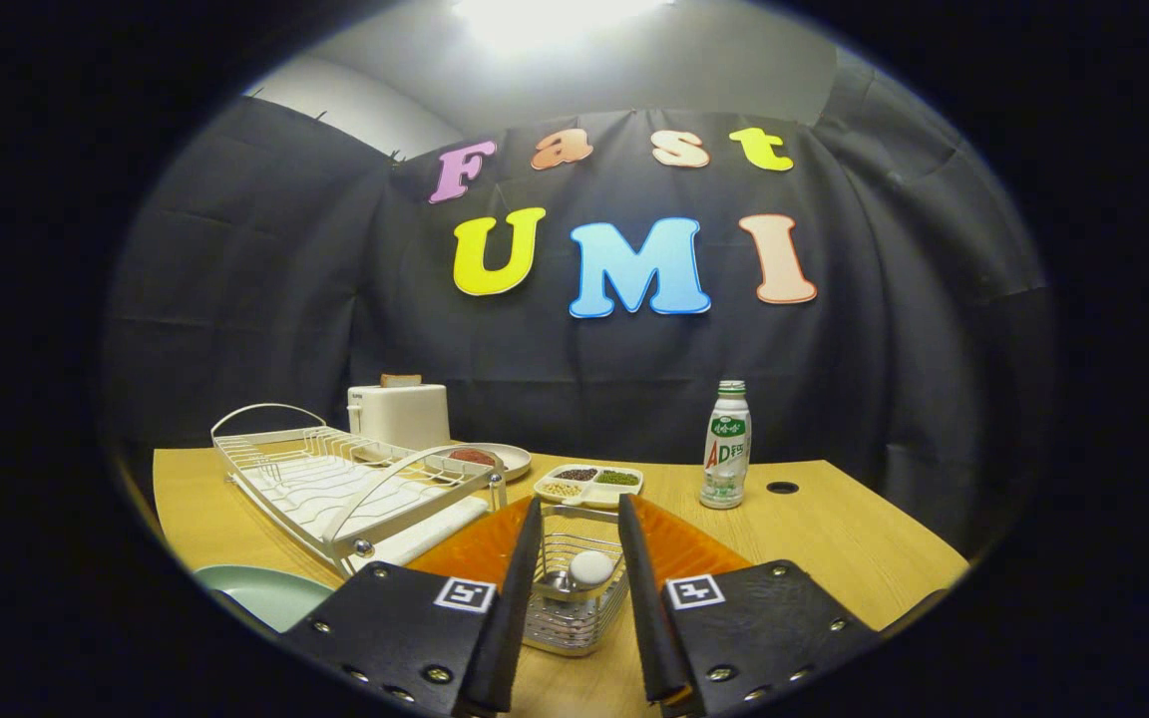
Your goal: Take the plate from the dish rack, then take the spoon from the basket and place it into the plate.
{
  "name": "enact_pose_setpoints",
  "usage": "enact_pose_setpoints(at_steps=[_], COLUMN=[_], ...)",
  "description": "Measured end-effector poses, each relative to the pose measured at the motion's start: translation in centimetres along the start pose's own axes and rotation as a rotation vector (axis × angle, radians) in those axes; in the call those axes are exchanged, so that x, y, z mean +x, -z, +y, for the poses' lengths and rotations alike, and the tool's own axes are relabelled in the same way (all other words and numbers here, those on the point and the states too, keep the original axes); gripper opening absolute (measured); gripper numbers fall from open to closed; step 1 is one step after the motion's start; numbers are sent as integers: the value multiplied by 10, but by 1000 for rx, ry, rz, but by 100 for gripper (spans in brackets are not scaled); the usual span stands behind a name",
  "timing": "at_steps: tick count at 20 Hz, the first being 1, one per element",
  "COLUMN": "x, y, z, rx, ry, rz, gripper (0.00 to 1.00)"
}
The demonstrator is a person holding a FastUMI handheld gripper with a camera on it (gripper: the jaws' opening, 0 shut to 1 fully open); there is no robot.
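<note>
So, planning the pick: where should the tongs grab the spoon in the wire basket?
Grip the spoon by its rounded white end, which stands up inside the basket. Come down from above, since wire walls block the sides. The open tongs already straddle the basket.

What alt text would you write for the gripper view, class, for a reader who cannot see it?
The gripper is open, its fingers flanking a wire basket holding a white-handled spoon on a wooden table. An orange plate lies behind the basket, with a dish rack further left.
</note>
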State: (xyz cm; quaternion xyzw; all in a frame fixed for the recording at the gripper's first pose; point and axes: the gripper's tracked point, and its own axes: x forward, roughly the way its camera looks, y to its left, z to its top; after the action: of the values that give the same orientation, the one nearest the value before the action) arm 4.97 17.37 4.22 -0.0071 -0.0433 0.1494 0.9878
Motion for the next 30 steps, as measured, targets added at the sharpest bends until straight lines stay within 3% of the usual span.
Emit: enact_pose_setpoints(at_steps=[1, 2, 5, 6, 8, 13, 21, 30], x=[1, 9, 4, 2, 2, 1, -4, -34], y=[-3, -4, -6, -6, -9, -13, -36, -105], z=[-10, -11, -2, 1, 3, 11, -2, -3], rx=[-9, 3, 52, 46, 32, 52, 27, -16], ry=[46, 57, 30, 16, 16, -22, 29, 30], rz=[-20, -37, -37, -34, -34, 27, 66, 72], gripper=[46, 23, 23, 15, 11, 11, 11, 11])
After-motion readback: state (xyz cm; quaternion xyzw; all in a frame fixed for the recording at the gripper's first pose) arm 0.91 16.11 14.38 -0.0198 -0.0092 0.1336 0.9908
